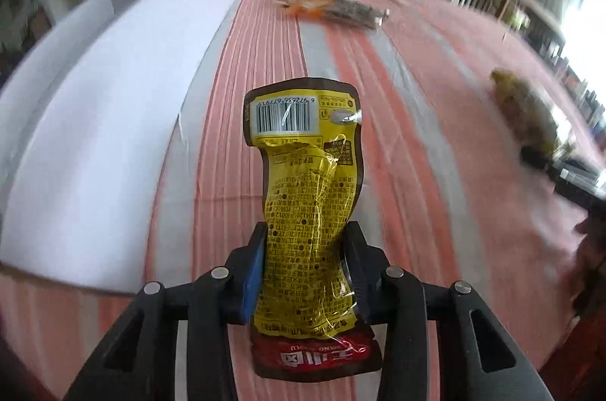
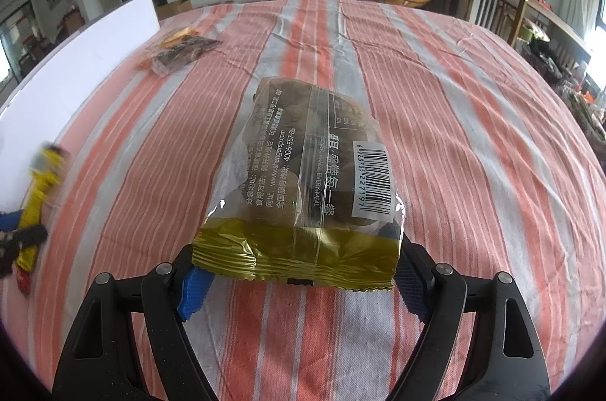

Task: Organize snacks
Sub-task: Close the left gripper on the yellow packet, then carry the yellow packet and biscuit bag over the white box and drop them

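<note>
My left gripper (image 1: 305, 242) is shut on a yellow snack pouch (image 1: 306, 196) with a barcode and a red bottom edge, held up above the striped tablecloth (image 1: 397, 120). The same pouch shows blurred at the left edge of the right wrist view (image 2: 39, 188). My right gripper (image 2: 299, 260) is shut on a clear bag of brown round snacks (image 2: 310, 173) with a gold sealed end, its far end resting towards the cloth. That bag appears blurred at the right of the left wrist view (image 1: 526, 113).
A white board (image 1: 113, 105) stands along the table's left side, also in the right wrist view (image 2: 75, 60). Two more snack packets, one orange and one dark (image 2: 178, 50), lie at the far left of the table. Chairs (image 2: 496, 10) stand beyond the right edge.
</note>
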Tool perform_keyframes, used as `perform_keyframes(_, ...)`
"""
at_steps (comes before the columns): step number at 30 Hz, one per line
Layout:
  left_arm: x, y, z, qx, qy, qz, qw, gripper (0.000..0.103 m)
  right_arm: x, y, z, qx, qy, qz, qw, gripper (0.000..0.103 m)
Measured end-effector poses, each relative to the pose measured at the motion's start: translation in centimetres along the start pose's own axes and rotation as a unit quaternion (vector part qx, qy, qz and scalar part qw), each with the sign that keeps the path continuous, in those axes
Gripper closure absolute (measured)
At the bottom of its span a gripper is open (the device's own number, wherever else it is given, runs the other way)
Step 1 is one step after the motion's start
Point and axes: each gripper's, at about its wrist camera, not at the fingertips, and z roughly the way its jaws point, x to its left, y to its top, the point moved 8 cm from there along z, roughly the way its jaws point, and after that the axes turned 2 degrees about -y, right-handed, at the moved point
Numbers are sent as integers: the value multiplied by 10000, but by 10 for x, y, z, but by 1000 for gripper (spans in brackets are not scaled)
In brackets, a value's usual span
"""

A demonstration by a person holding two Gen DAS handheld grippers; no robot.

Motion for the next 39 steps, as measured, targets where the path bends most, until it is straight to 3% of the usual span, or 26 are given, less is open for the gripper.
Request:
perform_keyframes(2,5,-4,-7,-84,-459,-366,9982,64,5,0,-5,136,444,-5,9989,19)
perform_keyframes(4,9,-4,-12,-233,-513,-431,9975,64,6,3,-15,260,663,95,9974,19)
perform_keyframes(6,9,-4,-16,-347,-545,-434,9970,64,9,12,-24,348,550,32,9979,19)
perform_keyframes(10,6,-4,-20,-400,-694,-440,9958,64,18,28,-10,967,162,-123,9951,19)
perform_keyframes(13,6,-9,-21,-415,-699,-356,9961,64,29,20,-3,1678,-12,-448,9848,20)
perform_keyframes(15,7,-9,-20,-407,-725,-366,9959,64,34,17,-11,1883,-41,-635,9801,20)
perform_keyframes(19,6,-4,-18,-442,-812,-390,9950,64,25,32,-32,1836,382,238,9820,20)
perform_keyframes(23,1,-5,-22,-519,-798,-251,9951,64,1,59,-22,1640,167,1141,9797,20)
perform_keyframes(25,-1,-7,-24,-556,-773,-204,9952,64,-3,58,-1,1893,46,1251,9739,20)
perform_keyframes(26,-1,-8,-26,-566,-788,-195,9951,64,-2,50,18,2250,113,1349,9649,20)
perform_keyframes(27,-2,-9,-27,-572,-799,-187,9950,64,0,49,27,2297,406,1566,9597,21)
perform_keyframes(28,-2,-11,-29,-577,-817,-186,9948,64,-1,50,31,2210,591,1785,9570,23)
perform_keyframes(29,-3,-11,-31,-576,-888,-218,9941,64,-3,54,31,2053,582,1845,9594,34)
perform_keyframes(30,-3,-10,-35,-570,-982,-278,9931,64,-1,61,27,1829,518,1675,9674,40)
perform_keyframes(32,-3,-4,-45,-565,-1324,-521,9882,64,11,74,9,1487,594,1268,9789,40)
perform_keyframes(35,1,18,-74,-766,-1840,-865,9761,64,44,98,-29,1097,1122,1015,9824,40)
perform_keyframes(39,35,59,-132,-1369,-2006,-1225,9623,64,112,145,-82,543,2032,679,9753,40)
